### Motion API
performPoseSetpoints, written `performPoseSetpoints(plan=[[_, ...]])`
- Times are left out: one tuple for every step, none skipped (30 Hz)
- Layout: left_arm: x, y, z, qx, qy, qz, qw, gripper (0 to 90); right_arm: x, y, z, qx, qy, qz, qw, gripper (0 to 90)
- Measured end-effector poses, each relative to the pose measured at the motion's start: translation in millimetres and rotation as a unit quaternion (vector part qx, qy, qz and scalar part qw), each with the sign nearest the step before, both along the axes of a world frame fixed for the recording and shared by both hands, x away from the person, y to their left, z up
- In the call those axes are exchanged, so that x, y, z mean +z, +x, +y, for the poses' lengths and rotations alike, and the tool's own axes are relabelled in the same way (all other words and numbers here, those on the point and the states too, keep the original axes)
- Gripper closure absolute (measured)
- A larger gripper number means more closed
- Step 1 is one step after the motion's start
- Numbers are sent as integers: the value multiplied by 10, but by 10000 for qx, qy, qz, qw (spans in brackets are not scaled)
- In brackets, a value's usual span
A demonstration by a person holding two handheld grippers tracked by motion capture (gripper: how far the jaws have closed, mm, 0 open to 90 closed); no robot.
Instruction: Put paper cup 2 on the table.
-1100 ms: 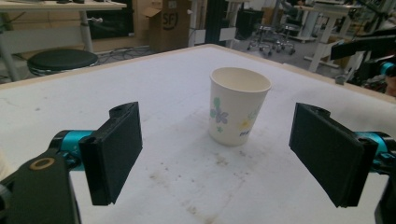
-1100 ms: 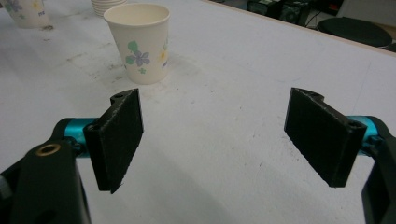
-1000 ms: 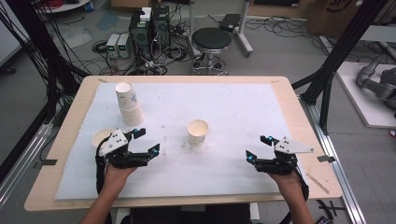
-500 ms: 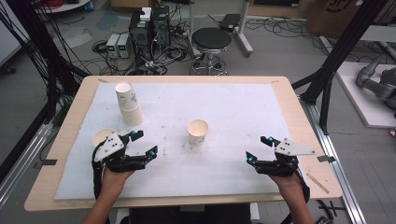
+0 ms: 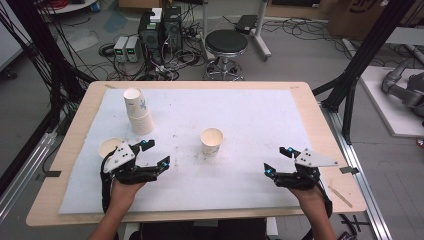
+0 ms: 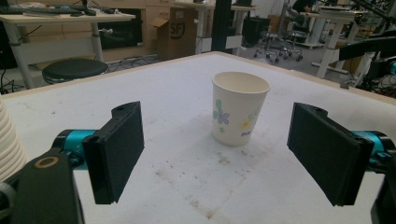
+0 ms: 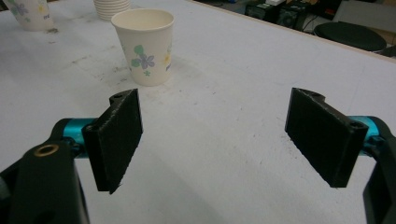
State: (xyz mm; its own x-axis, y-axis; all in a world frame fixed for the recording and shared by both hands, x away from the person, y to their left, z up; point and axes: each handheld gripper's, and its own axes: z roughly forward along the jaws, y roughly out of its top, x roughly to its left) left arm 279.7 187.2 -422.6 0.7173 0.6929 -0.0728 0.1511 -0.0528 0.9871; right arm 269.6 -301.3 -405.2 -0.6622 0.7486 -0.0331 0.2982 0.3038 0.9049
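Note:
A flowered paper cup [image 5: 212, 141] stands upright at the middle of the white mat [image 5: 240, 115]. My left gripper [image 5: 156, 153] rests at the mat's front left, open and empty, jaws pointing toward that cup [image 6: 240, 114], which stands well beyond the left gripper's [image 6: 222, 154] pads. A second single cup [image 5: 108, 147] stands just behind the left gripper, partly hidden by it. At the front right my right gripper [image 5: 276, 160] is open with nothing between its jaws; ahead of the right gripper [image 7: 219, 144] and to its left stands the middle cup [image 7: 144, 46].
A tall stack of paper cups [image 5: 137, 112] stands at the back left of the mat, and its ribbed side [image 6: 9, 144] is close on the left gripper's left. The wooden table [image 5: 320, 125] edges the mat. A black stool [image 5: 226, 45] and cables lie beyond the table.

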Motion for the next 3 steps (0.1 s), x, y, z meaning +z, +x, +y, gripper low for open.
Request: performPoseSetpoints(plan=[[-2, 0, -4, 4, 6, 4, 10000, 186, 2, -1, -1, 5, 7, -1, 10000, 196], [-3, 1, -4, 3, 8, 7, 10000, 186, 3, -1, -2, 6, 7, -5, 10000, 196], [-4, 3, -4, -7, 19, 13, 10000, 186, 4, -1, -1, 5, 4, -4, 10000, 196]])
